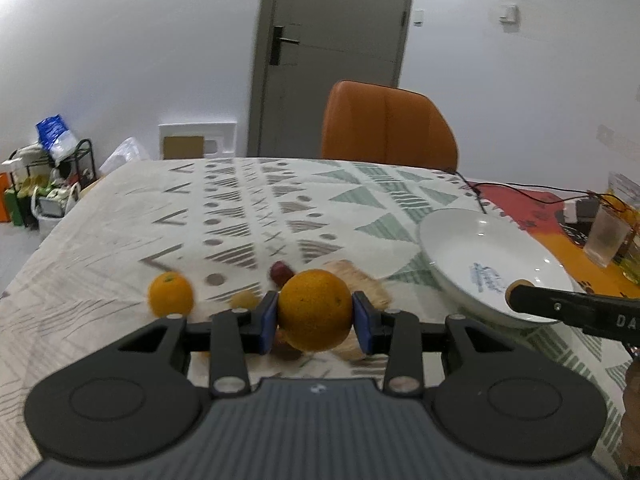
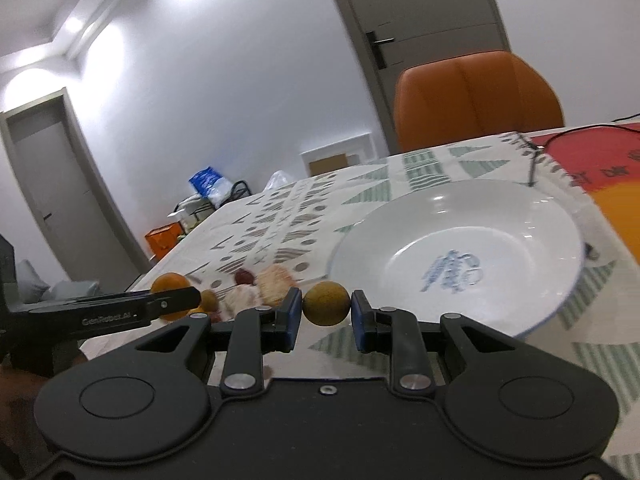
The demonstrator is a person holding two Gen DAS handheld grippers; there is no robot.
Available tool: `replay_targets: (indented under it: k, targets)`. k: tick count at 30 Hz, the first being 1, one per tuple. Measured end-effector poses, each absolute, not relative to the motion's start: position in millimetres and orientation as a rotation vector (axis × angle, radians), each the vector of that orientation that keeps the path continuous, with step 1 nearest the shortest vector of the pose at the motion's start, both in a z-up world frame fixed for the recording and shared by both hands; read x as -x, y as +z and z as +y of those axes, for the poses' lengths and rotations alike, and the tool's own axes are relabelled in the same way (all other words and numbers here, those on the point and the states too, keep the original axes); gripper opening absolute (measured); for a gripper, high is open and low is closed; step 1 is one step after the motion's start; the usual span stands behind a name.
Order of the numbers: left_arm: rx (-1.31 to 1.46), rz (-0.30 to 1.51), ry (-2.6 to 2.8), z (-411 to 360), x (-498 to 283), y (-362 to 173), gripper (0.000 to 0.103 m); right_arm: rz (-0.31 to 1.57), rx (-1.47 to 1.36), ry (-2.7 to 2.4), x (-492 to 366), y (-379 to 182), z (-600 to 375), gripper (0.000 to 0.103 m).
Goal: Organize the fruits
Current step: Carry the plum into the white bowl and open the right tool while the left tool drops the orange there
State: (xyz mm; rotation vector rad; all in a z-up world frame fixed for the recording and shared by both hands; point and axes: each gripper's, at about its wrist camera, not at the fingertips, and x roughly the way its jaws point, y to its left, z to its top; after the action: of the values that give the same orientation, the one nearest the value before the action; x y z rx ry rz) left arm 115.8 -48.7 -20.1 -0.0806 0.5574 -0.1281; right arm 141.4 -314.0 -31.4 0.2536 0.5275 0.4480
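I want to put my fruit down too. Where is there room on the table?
The white plate is empty inside. The cloth between the loose orange and the chair is bare. It is crowded around the small fruits near the grippers.

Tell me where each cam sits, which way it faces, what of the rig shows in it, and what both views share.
Left wrist: on the left gripper, looking along its fingers over the table toward the door; they clamp an orange. The right gripper's tip enters from the right.
Right wrist: on the right gripper, tilted, facing the plate; it clamps a small brown fruit. The left gripper shows from the side at left.
Shared: plate, orange chair, door, patterned tablecloth, fruit pile.
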Motion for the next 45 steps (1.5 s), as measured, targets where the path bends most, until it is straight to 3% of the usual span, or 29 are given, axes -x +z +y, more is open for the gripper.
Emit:
replay_targets:
  k: [45]
  targets:
    - [-0.029, 0.558, -0.346, -196.4, -163.7, -11.9, 0.038, 0.483, -0.336, 0.309, -127.5, -40.2, -408.0, 0.030]
